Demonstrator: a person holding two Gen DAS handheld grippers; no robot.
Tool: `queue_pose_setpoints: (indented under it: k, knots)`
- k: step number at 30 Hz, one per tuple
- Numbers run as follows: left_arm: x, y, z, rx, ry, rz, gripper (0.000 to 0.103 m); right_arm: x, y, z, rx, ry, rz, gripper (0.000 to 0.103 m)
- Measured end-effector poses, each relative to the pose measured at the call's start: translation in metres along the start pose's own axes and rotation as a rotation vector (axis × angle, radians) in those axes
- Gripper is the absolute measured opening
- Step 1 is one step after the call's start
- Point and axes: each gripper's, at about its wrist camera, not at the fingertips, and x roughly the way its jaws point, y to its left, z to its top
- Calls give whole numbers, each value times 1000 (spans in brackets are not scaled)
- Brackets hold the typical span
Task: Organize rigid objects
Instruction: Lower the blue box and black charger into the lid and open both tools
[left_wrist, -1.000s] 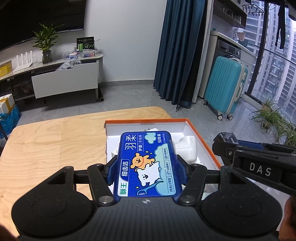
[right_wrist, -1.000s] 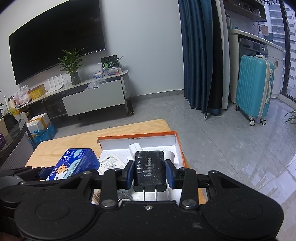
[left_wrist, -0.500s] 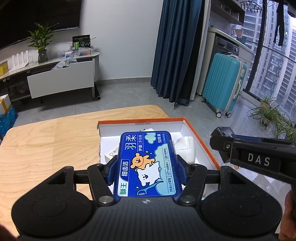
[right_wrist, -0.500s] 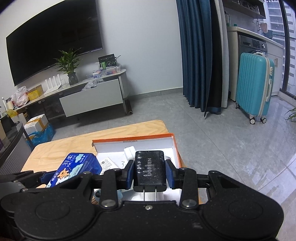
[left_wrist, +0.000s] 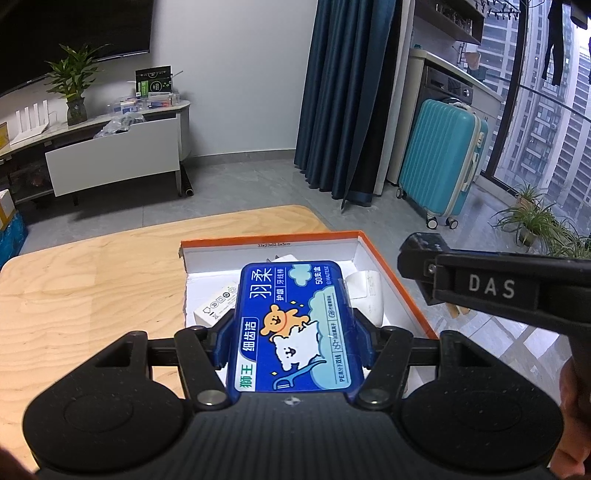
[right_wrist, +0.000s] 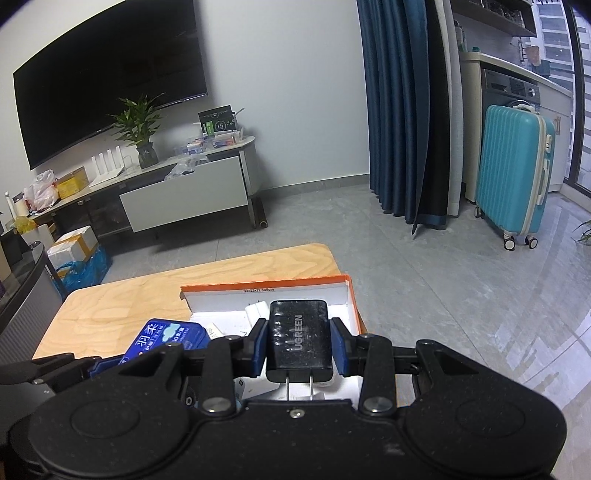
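My left gripper (left_wrist: 291, 328) is shut on a blue floss pick box (left_wrist: 295, 325) with a bear drawing, held above the orange-rimmed white box (left_wrist: 391, 266). My right gripper (right_wrist: 299, 345) is shut on a black UGREEN charger (right_wrist: 299, 339), prongs pointing back at the camera, over the same orange-rimmed box (right_wrist: 347, 295). Inside the box lie a white adapter (left_wrist: 365, 291) and a white labelled item (left_wrist: 216, 304). In the right wrist view the blue floss box (right_wrist: 164, 336) shows at lower left. The right gripper's body (left_wrist: 480, 288) crosses the left wrist view at right.
The light wooden table (left_wrist: 92, 280) spreads to the left of the box. Beyond it are grey floor, a white TV cabinet (left_wrist: 114, 162), blue curtains (left_wrist: 351, 92) and a teal suitcase (left_wrist: 439, 158). Potted plants (left_wrist: 535, 221) stand by the window.
The right gripper has drifted across the box with the charger. The left gripper keeps the floss box almost still over the orange-rimmed box.
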Motion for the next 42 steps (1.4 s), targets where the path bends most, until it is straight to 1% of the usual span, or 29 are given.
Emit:
queue_pose_setpoints:
  k: [21, 31, 36, 39, 41, 42]
  knots:
    - [12, -1, 2, 13, 12, -25, 63, 26, 0, 7, -20, 34, 19, 44]
    - [16, -1, 2, 15, 19, -29, 63, 50, 3, 14, -41, 69, 20, 44]
    - [18, -4, 3, 18, 21, -34, 63, 59, 3, 19, -45, 68, 20, 44]
    - [19, -5, 4, 19, 20, -37, 63, 59, 2, 24, -40, 44, 28, 45]
    - [18, -6, 4, 26, 18, -40, 63, 52, -1, 25, -35, 16, 30, 54]
    - [18, -7, 4, 29, 17, -41, 63, 49, -3, 26, -31, 7, 29, 54]
